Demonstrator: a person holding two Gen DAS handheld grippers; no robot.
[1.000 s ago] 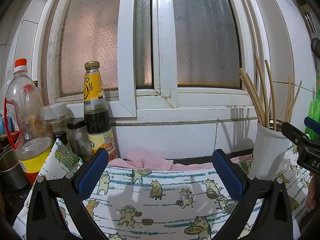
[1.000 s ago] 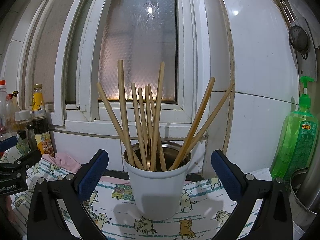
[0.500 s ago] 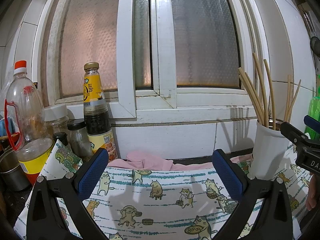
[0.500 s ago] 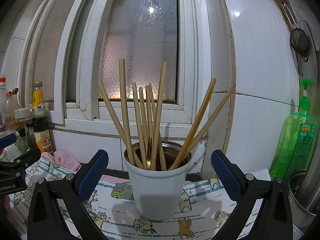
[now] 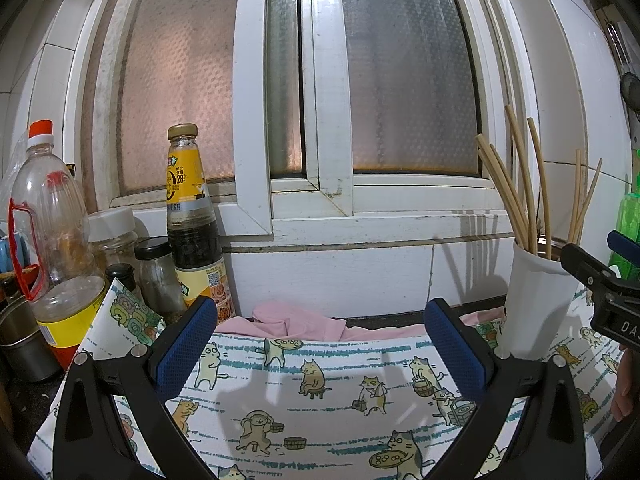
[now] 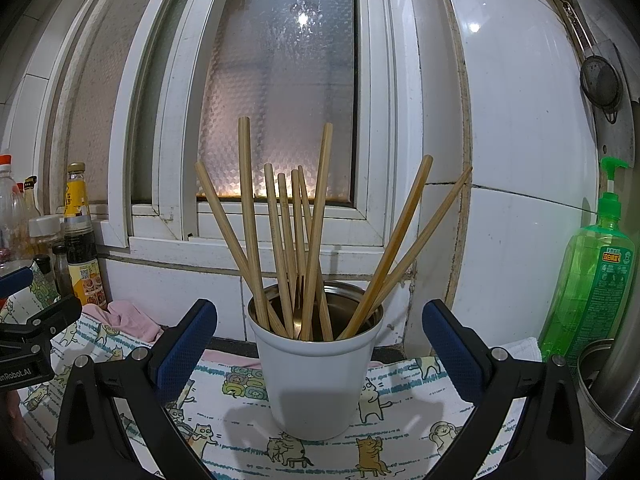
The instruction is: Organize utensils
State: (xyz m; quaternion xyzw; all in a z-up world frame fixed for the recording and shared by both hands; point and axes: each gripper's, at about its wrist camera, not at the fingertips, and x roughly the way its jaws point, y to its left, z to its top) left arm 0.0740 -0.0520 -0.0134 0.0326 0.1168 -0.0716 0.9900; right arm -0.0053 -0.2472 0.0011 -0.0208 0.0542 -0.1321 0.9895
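Kitchen corner, dim light, white tiled wall and a frosted window [image 5: 408,80] with a grubby white frame behind everything. The worktop is covered by a cat-print cloth [image 5: 320,392], with a pink rag [image 5: 296,322] bunched at its far edge. The left claw [image 5: 320,348] is spread wide with nothing between its blue pads, just cloth under it. Off to its left sits a crowd of bottles: a soy sauce bottle [image 5: 192,216], a clear oil bottle [image 5: 52,240] with a red cap, and some little jars. The right claw [image 6: 316,344] is wide open too, empty, and the white cup [image 6: 316,376] stands dead centre between its fingers, a bit further ahead, upright on the cloth. The chopsticks [image 6: 280,240] all stand fanned out inside that cup. To the right claw's right there's a green dish soap bottle [image 6: 592,276] by a steel pot.
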